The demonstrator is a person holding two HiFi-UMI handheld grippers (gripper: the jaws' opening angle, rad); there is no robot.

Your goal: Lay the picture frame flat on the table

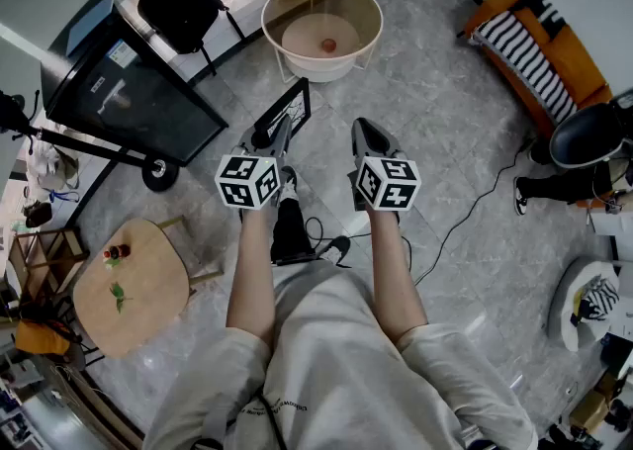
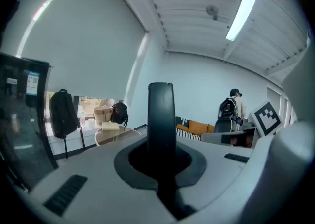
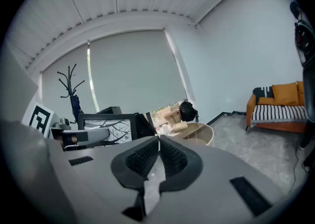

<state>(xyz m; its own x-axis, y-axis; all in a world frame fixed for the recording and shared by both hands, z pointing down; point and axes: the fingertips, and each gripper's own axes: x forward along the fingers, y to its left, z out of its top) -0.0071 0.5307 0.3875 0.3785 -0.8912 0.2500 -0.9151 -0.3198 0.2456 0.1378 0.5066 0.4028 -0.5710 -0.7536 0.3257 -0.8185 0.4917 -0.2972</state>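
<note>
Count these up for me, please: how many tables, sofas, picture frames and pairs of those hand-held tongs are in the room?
Tables: 2, round table and wooden table
Sofas: 1, orange sofa
Picture frames: 1, picture frame
Tongs: 2, left tongs and right tongs
Total: 6

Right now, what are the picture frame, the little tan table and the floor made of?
Picture frame: black rim with a dull finish, maybe plastic or painted wood; I cannot tell which.
Little tan table: looks like light wood, with a smooth top and wooden legs.
Floor: grey stone or stone-look tile, with pale veins and a slight shine.
</note>
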